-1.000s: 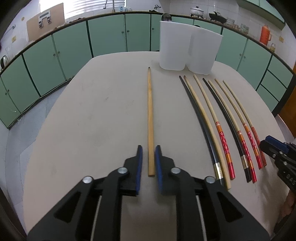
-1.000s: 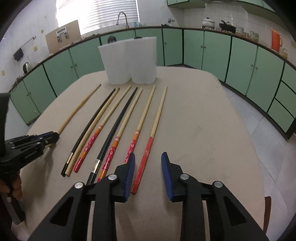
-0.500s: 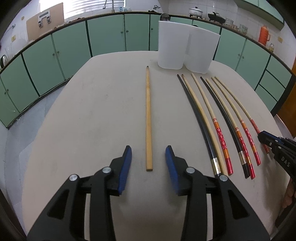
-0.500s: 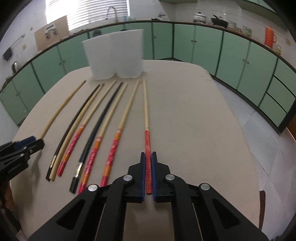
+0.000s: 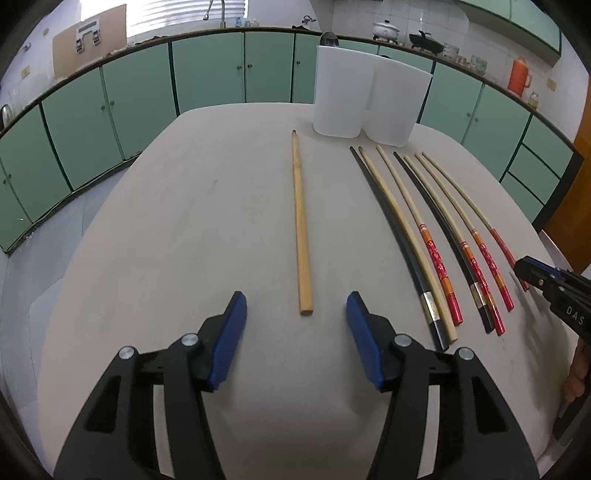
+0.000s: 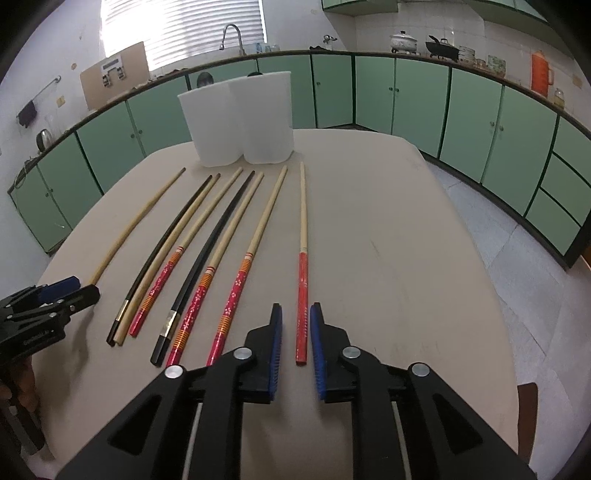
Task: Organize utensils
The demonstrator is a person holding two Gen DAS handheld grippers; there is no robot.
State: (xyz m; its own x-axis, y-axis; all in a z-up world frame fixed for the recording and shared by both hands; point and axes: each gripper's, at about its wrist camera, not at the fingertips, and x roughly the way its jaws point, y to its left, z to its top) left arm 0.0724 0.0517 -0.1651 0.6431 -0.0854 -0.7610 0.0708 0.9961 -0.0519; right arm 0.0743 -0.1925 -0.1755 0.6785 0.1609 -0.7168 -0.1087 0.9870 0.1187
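The left gripper [image 5: 295, 325] stands released, jaws just widened, short of the plain wooden chopstick's [image 5: 301, 236] near end. The right gripper [image 6: 295, 343], jaws just eased apart, flanks the red-handled chopstick [image 6: 302, 295] without pressing. Both chopsticks lie on the beige table [image 6: 406, 277], pointing toward the white holder [image 6: 240, 118], six more chopsticks [image 6: 207, 280] between them.

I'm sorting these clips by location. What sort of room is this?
A home kitchen, most likely: green cabinets line the walls, a sink faucet stands under the window, and pots sit on the counter.
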